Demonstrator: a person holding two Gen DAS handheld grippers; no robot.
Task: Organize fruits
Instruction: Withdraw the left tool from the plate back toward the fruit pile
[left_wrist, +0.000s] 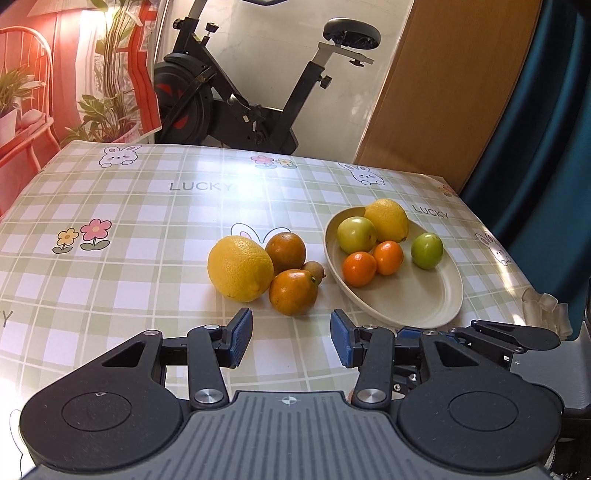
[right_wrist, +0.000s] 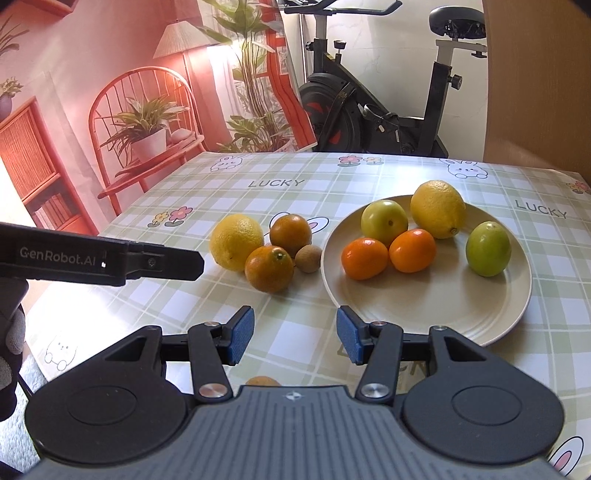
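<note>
My left claw (left_wrist: 291, 338) and right claw (right_wrist: 295, 334) both hang apart, gripping nothing, above the tablecloth (left_wrist: 129, 280), near a lemon (left_wrist: 240, 268) beside the plate (right_wrist: 443, 317).

Glossy checked tablecloth (left_wrist: 147, 206), matt cream plate (right_wrist: 443, 317), pebbled lemon (left_wrist: 239, 268), ribbed blue pads (right_wrist: 242, 334)

I see the checked table (right_wrist: 221, 192) bearing a cream plate (right_wrist: 443, 306) at right; left of it, touching: lemon (right_wrist: 236, 242), two oranges (right_wrist: 269, 268), small brown fruit (right_wrist: 306, 259).
</note>
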